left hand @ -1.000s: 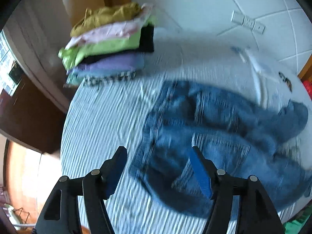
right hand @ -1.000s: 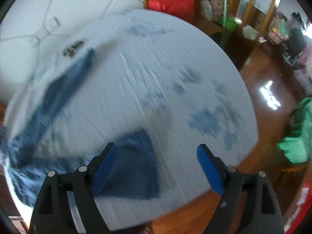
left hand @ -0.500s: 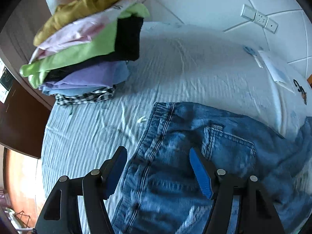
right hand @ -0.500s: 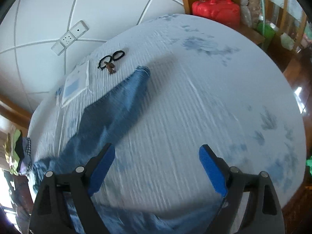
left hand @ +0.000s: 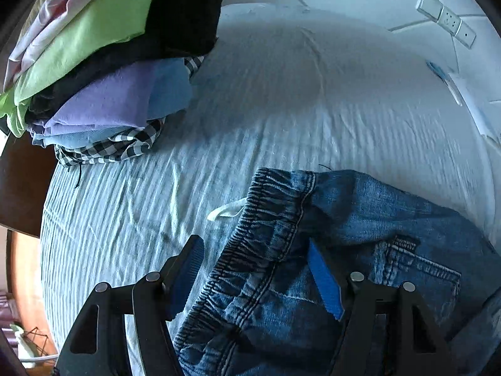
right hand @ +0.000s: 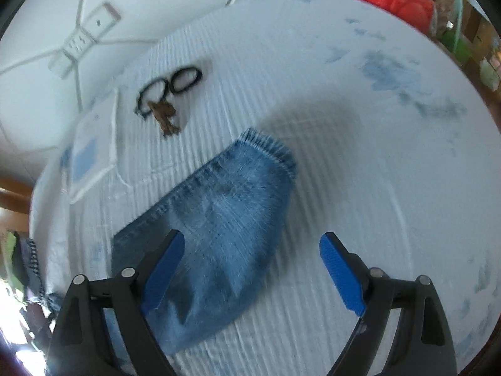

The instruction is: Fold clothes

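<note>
Left gripper (left hand: 255, 271) released, jaws apart over the jeans (left hand: 313, 250) waistband, right gripper (right hand: 250, 260) released above the jeans leg hem, bed (left hand: 281, 109) beneath

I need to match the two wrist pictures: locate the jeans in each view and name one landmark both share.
Left wrist: jeans, lower right, elastic waistband between the open left gripper.
Right wrist: jeans, centre-left, frayed leg hem above the open right gripper.
Shared landmark: white wall socket.
</note>
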A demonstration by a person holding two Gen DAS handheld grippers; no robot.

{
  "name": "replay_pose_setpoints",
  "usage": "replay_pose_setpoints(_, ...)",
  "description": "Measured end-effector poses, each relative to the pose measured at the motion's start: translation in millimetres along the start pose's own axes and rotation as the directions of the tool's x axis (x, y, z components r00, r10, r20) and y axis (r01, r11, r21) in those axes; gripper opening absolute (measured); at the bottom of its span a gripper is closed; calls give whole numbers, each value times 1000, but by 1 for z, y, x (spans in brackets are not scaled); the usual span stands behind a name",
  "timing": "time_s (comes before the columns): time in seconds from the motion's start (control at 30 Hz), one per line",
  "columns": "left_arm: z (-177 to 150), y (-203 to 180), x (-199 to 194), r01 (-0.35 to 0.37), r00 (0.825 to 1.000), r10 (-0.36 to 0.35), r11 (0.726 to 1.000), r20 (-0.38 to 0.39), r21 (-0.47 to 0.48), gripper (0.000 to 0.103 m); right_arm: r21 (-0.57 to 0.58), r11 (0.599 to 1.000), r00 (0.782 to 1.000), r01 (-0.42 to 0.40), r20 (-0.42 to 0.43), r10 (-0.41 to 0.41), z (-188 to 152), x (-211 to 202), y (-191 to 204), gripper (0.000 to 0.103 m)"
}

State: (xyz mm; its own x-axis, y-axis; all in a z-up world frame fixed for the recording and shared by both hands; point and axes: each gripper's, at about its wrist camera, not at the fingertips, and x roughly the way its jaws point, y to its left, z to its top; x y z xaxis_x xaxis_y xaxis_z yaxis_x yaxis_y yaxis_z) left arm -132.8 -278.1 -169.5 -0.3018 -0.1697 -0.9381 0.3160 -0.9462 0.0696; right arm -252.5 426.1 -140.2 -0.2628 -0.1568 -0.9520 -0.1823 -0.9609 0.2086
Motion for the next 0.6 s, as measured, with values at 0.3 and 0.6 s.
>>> replay_pose_setpoints(0.3,-8,-17,-8,3,999,-5,999,46,37,27,-230,949,974,214,130,-188,-14,-3,59,8)
replay_pose_setpoints(0.6,25,-34,-123,-88,903,101,995,417,-50,27,-85,969,865,233,473,-166,-18,-176,6,5)
